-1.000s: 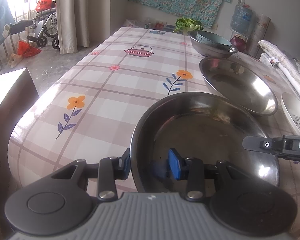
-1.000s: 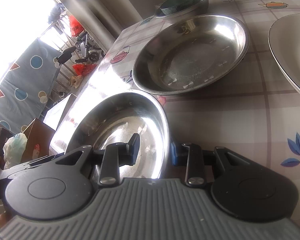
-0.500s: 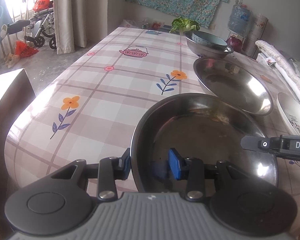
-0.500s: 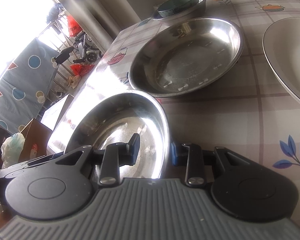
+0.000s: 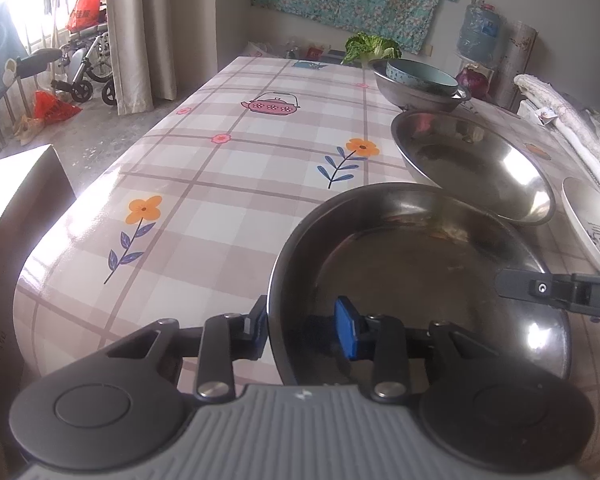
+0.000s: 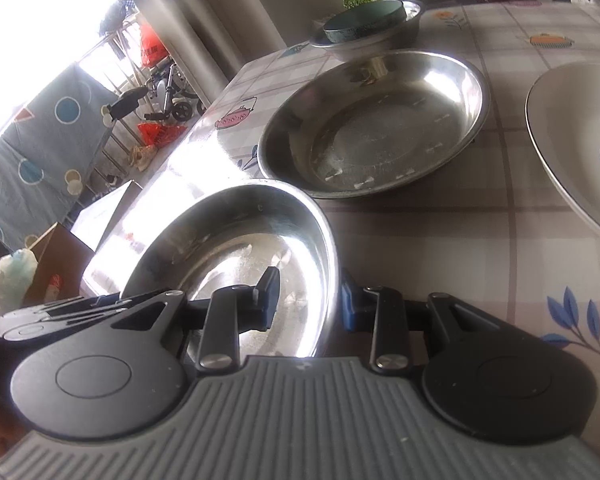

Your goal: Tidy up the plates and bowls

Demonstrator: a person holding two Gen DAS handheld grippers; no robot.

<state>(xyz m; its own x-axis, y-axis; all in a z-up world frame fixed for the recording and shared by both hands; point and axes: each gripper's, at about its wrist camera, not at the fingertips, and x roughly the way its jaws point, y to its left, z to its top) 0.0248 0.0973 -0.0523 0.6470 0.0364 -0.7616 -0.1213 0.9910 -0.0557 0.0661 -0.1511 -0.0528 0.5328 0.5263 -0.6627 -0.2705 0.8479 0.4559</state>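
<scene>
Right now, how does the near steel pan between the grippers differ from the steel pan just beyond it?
The near steel pan has a gripper straddling each side of its rim, left gripper closing and right gripper; the far steel pan stands untouched. The near one looks smaller in the right wrist view. The far one sits beside the white plate. Both are shiny, round, shallow and empty.

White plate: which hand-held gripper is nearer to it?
Right. The right hand-held gripper grips the pan rim on the plate side; the left hand-held gripper, jaws closing around that rim, is at the far side.
</scene>
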